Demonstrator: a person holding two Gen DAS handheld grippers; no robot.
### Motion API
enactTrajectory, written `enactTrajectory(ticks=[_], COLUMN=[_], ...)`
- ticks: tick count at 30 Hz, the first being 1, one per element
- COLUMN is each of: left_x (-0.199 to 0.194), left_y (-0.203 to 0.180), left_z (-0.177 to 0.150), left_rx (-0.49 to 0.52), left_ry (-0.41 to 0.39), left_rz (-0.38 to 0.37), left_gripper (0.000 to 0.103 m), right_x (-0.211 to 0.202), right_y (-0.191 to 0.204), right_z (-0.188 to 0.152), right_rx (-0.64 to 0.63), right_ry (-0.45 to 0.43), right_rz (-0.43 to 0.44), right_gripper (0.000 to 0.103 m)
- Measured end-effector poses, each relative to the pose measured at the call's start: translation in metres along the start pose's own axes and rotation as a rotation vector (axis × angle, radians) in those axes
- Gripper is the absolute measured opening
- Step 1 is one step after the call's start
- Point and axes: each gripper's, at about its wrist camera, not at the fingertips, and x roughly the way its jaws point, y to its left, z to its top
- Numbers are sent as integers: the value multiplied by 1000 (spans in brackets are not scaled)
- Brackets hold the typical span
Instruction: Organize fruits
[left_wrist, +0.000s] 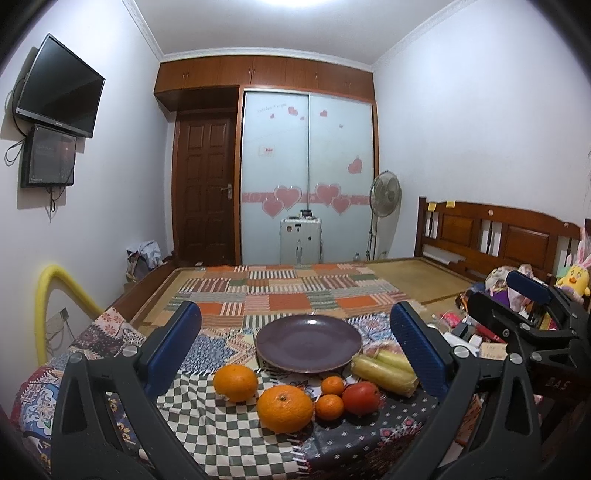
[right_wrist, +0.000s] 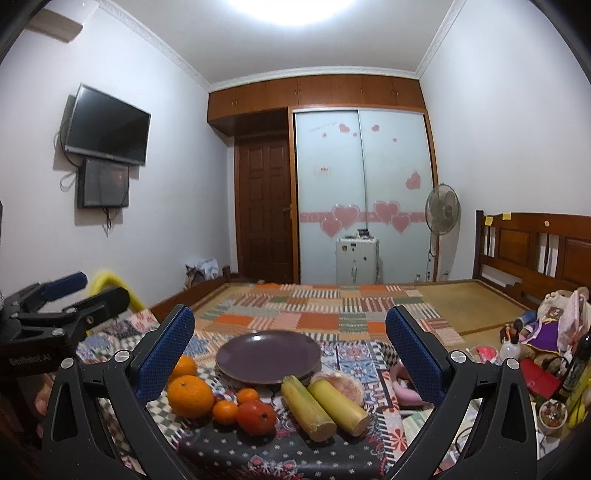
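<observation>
A purple plate (left_wrist: 308, 343) (right_wrist: 268, 357) sits empty on the patchwork cloth. In front of it lie two large oranges (left_wrist: 284, 408) (right_wrist: 190, 396), two small tangerines (left_wrist: 329, 407) (right_wrist: 225, 412), a red tomato-like fruit (left_wrist: 361, 397) (right_wrist: 256, 417) and two yellow-green cane pieces (left_wrist: 384, 373) (right_wrist: 338, 408). A peeled pinkish fruit (right_wrist: 338, 384) lies behind the canes. My left gripper (left_wrist: 295, 347) is open and empty above the oranges. My right gripper (right_wrist: 290, 347) is open and empty above the fruit; it also shows in the left wrist view (left_wrist: 517, 299).
The cloth-covered surface (left_wrist: 207, 417) stands at the foot of a bed (left_wrist: 295, 288). Clutter of bottles, toys and boxes (right_wrist: 546, 354) fills the right side. A yellow tube (left_wrist: 55, 291) curves at the left. The left gripper (right_wrist: 66, 299) shows at the left of the right wrist view.
</observation>
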Motion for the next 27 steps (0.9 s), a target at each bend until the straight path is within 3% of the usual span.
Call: enactTrajectory(ticks=[11,15,18,27], left_x=[48,66,77,98], left_y=[32,42,48,32], left_z=[-42,-61,-74,-95], left_rx=[-49,-67,-83,-33], left_ry=[203,284,333,396], left_rz=[-11,-9,-23,-54], left_gripper=[102,87,87,87], right_x=[48,56,62,78], right_y=[-25,-34,-39,-45], right_z=[-48,-61,-70,-90], right_rx=[2,1,-4,3], right_ry=[225,286,323,405], right_rz=[-36,-48,-52,-1], right_gripper=[103,103,101,68])
